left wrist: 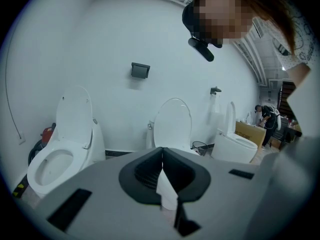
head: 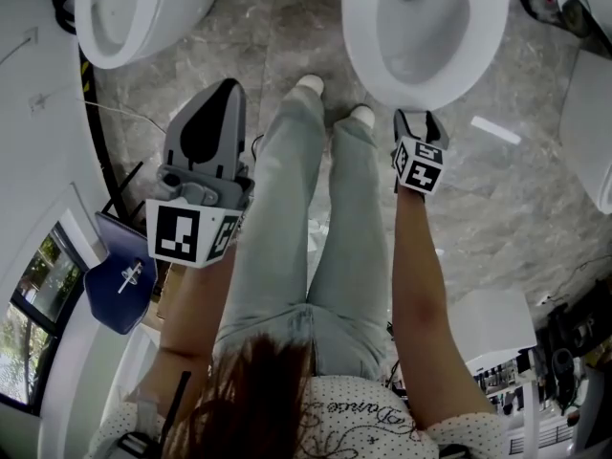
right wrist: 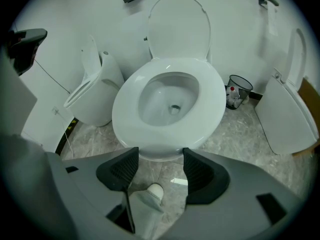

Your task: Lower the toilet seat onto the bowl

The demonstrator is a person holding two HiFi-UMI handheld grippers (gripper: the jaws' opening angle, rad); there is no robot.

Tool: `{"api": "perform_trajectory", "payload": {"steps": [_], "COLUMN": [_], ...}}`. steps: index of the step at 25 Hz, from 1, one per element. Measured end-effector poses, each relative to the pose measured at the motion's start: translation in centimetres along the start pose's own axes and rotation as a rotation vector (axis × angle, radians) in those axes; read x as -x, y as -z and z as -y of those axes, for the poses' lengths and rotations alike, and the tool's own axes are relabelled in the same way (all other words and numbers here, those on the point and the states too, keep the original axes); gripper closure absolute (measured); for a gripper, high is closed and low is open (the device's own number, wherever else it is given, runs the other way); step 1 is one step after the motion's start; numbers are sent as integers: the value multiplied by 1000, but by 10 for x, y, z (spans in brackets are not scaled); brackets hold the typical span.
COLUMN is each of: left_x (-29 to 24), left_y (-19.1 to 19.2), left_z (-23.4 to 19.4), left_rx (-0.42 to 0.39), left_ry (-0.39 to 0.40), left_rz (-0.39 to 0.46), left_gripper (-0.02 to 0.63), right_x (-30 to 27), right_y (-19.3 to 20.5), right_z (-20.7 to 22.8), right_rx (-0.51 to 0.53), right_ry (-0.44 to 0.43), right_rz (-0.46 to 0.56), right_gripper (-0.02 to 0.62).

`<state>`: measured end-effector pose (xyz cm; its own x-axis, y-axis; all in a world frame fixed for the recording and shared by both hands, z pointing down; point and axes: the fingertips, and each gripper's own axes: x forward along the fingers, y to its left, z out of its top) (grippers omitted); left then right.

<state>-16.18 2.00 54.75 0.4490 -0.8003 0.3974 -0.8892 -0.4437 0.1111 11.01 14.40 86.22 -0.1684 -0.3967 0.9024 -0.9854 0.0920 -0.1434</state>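
Seat looks already flat on the bowl, though the wide lens leaves that unsure; lid upright behind. Right gripper wide, empty, just off the bowl's front edge. Left gripper closed, empty, held away. Next: confirm seat rests, withdraw.

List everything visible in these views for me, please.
Toilets: three, white, in a row along the wall.
Bin: one, black, right of the middle toilet.
Wall box: one, dark, above the toilets.
Carton: one, brown, far right.
Bystander: one, dark clothes, by the carton.
Floor: one, grey marble, underfoot.
Legs: two, pale jeans, before the middle toilet.
Left gripper: one, grey, shut, empty.
Right gripper: one, grey, open, empty, near the middle toilet's front rim.
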Motion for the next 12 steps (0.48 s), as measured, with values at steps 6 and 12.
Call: {"api": "perform_trajectory", "payload": {"steps": [6,12], "left_x": [-2,0], "left_y": [-11,-35], "left_z": [3,7], "left_rx": [1,-20], "left_ry": [2,3], "left_rz": [17,38], "left_gripper": [601,601], "right_x": [18,42], "right_y": [-3,-24], "right_z": [-1,4], "right_rx": [12,42], "right_ry": [-7,6], "right_rz": [-1,46], "right_gripper": [363,522]}}
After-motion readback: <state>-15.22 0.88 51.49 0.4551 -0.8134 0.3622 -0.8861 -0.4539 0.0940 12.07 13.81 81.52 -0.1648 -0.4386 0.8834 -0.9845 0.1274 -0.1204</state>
